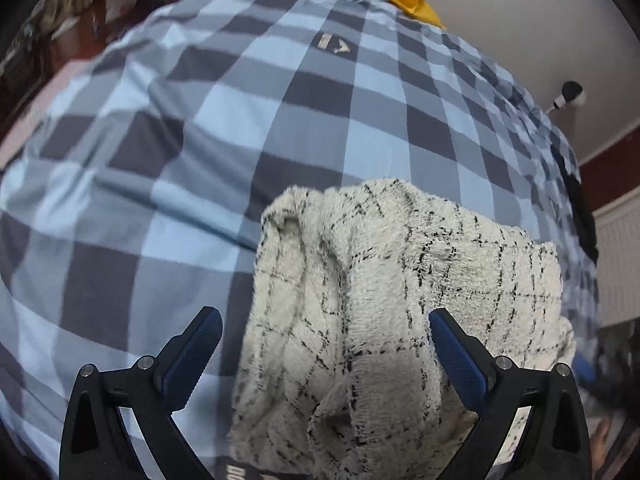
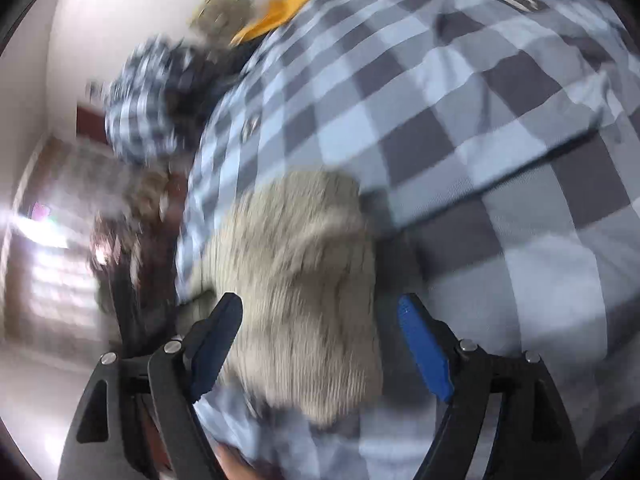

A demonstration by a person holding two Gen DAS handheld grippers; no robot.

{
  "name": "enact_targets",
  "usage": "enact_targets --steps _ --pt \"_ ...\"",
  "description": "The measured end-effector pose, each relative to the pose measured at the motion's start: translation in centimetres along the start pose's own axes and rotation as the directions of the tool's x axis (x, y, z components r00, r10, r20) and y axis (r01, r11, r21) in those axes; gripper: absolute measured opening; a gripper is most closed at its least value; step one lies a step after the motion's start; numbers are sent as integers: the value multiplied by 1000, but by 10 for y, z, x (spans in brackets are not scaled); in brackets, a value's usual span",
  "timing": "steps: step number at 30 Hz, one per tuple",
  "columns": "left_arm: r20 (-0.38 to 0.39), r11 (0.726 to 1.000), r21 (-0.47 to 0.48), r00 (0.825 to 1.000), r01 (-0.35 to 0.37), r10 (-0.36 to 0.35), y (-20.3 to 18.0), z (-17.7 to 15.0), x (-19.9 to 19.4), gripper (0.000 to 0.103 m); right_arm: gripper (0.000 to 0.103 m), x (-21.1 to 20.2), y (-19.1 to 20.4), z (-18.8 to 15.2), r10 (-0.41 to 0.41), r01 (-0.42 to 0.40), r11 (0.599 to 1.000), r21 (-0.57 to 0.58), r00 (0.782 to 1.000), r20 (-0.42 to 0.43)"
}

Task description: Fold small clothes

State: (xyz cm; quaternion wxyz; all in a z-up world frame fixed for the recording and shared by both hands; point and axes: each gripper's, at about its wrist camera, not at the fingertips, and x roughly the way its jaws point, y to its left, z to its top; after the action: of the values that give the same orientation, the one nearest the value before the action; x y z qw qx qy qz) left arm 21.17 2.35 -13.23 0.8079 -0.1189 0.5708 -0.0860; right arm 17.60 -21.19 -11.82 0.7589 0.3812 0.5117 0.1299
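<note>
A cream fuzzy garment with thin black check lines [image 1: 384,312] lies bunched and partly folded on a blue and grey checked bedspread [image 1: 200,128]. My left gripper [image 1: 326,316] is open, its blue-padded fingers either side of the garment's near end, holding nothing. In the right wrist view the same cream garment [image 2: 296,288] shows blurred on the checked bedspread [image 2: 500,128]. My right gripper [image 2: 320,304] is open over the garment and holds nothing.
A yellow item [image 1: 404,0] lies at the bed's far edge. A heap of checked and dark clothes [image 2: 160,96] sits beyond the bed's left edge in the right wrist view. A white wall and a camera [image 1: 570,96] are at the right.
</note>
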Motion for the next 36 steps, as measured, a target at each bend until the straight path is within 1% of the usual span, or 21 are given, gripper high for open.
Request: enact_targets --steps 4,5,6,9,12,13,14,15,16,19,21,23,24,25,27,28,30,32,33,35,36 --pt "-4 1000 -7 1000 9 -9 3 1 0 103 77 35 15 6 42 -43 999 -10 998 -45" --pt "-4 1000 -14 1000 10 -10 5 2 0 103 73 43 25 4 48 -49 999 -21 998 -49" --pt "-2 1000 -24 1000 3 -3 8 2 0 103 72 39 25 10 47 -49 998 -27 998 -51" --pt "26 997 -45 998 -59 61 18 6 -6 103 72 34 58 0 -26 27 990 -141 1000 5" --pt "23 992 -49 993 -113 114 29 12 -15 103 72 39 88 -5 -82 91 958 -271 996 44" --pt "22 992 -53 993 -117 118 34 15 -21 103 72 47 111 -16 -131 144 922 -359 990 61" --pt "27 992 -60 993 -113 115 39 17 -26 102 73 53 116 -19 -175 191 889 -415 982 76" --pt "42 991 -82 993 -106 110 46 21 -37 102 74 68 132 -32 -272 292 809 -510 955 115" --pt "58 990 -102 993 -93 99 50 23 -47 102 76 81 136 -40 -345 369 754 -543 927 151" --pt "108 987 -163 994 0 18 55 21 -69 102 87 99 110 -49 -453 482 689 -541 869 197" --pt "79 986 -154 996 61 -49 45 13 -69 102 90 94 99 -50 -451 497 675 -546 863 228" --pt "-4 993 -81 997 83 -83 23 1 -56 102 90 87 100 -47 -441 484 682 -549 870 220" --pt "-63 996 -18 994 84 -85 8 -9 -45 102 90 81 100 -42 -425 461 702 -544 883 200" --pt "-85 997 20 994 75 -73 0 -18 -40 102 91 78 99 -36 -403 434 726 -533 897 181" --pt "-83 998 62 996 27 -21 -10 -35 -35 102 91 69 93 -18 -328 348 809 -474 936 128" --pt "-79 997 74 997 10 -4 -14 -43 -33 102 91 56 84 -10 -258 273 870 -410 962 92" --pt "-76 996 86 997 2 5 -20 -50 -25 103 91 36 62 3 -119 122 958 -260 992 27" --pt "-62 994 103 998 -22 28 -22 -52 -14 103 91 19 47 5 -64 62 983 -171 998 -4" --pt "-60 994 98 997 -50 56 -20 -51 -6 103 91 2 39 4 -61 62 987 -148 998 5" --pt "-61 999 35 997 -40 42 -11 -50 -1 103 91 -21 34 -4 -90 96 979 -180 995 41" --pt "-54 1000 6 998 -30 31 -8 -50 -1 103 91 -36 31 -17 -137 148 964 -221 988 66"
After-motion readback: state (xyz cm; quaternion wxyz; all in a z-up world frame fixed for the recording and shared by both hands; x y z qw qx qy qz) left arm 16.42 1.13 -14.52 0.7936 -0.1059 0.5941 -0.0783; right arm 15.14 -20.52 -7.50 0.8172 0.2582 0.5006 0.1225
